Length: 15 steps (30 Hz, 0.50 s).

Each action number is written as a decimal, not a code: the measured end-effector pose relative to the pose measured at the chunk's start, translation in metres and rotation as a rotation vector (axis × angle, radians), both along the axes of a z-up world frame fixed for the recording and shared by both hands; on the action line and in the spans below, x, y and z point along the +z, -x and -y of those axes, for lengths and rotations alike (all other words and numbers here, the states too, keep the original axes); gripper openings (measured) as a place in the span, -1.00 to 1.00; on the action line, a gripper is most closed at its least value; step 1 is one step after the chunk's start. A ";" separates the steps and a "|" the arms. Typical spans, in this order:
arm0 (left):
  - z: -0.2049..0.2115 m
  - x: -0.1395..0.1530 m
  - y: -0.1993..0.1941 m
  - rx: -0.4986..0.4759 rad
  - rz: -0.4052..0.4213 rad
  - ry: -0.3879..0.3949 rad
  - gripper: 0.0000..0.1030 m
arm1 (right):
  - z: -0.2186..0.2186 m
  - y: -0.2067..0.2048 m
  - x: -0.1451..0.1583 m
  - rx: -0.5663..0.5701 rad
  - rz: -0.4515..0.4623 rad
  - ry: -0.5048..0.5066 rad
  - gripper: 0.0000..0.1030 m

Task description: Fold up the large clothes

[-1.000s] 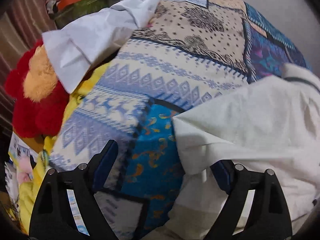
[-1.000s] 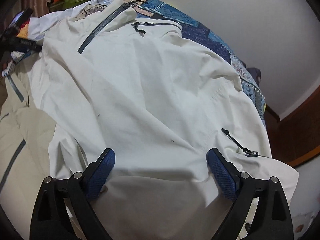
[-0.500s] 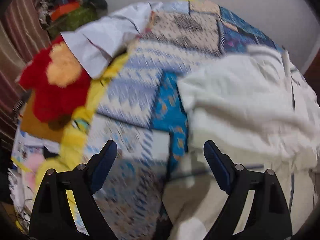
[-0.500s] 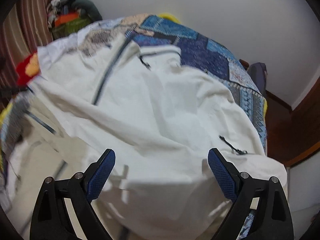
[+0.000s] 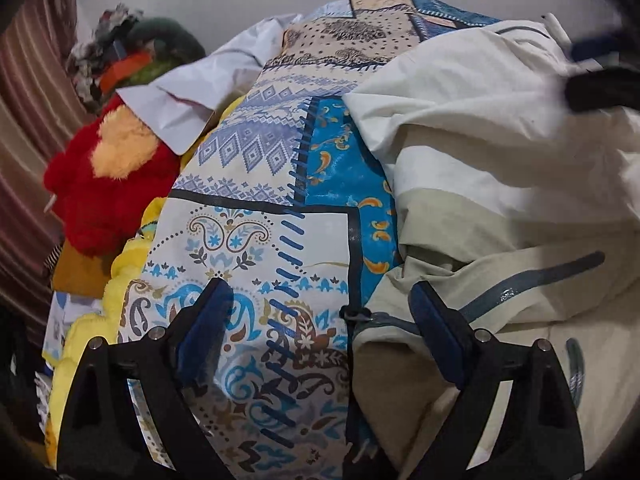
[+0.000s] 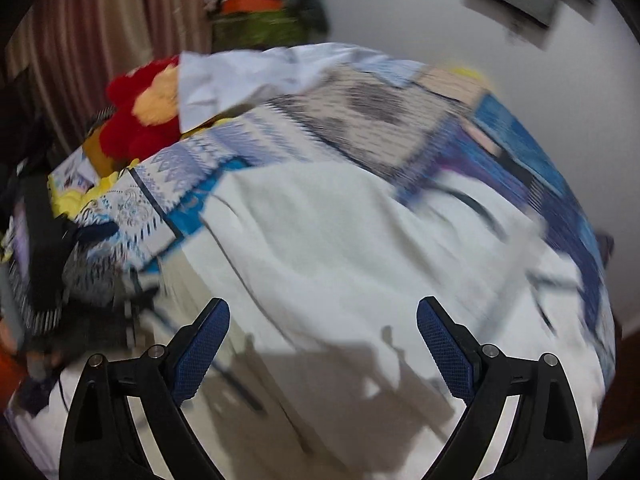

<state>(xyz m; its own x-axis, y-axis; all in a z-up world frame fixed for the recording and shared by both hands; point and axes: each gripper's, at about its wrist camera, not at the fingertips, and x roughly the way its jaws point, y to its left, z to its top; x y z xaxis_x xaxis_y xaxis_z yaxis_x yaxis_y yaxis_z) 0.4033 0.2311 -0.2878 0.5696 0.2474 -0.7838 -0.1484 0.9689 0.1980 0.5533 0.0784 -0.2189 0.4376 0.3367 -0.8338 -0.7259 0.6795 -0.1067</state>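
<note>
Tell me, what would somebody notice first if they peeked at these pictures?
Probably the big white jacket sprawled across the right side of the bed, with grey zips. Under it spreads a busy blue patchwork bedspread, and a fluffy red and orange plush toy sits at its left edge by the striped curtain.

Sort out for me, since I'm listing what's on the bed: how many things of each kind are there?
Cream jacket: 1
Patchwork bedspread: 1
Red and orange plush toy: 1
White cloth: 1
Yellow blanket: 1
Total: 5
</note>
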 end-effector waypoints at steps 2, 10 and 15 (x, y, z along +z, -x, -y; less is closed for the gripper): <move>0.000 -0.001 0.001 -0.008 0.009 -0.011 0.80 | -0.041 -0.010 -0.018 0.047 -0.014 0.033 0.83; 0.006 -0.009 0.007 -0.025 0.038 -0.054 0.82 | -0.107 -0.052 -0.072 0.022 0.038 0.180 0.82; 0.014 -0.017 0.006 -0.028 0.033 -0.099 0.90 | -0.084 -0.099 -0.056 -0.089 -0.037 0.106 0.83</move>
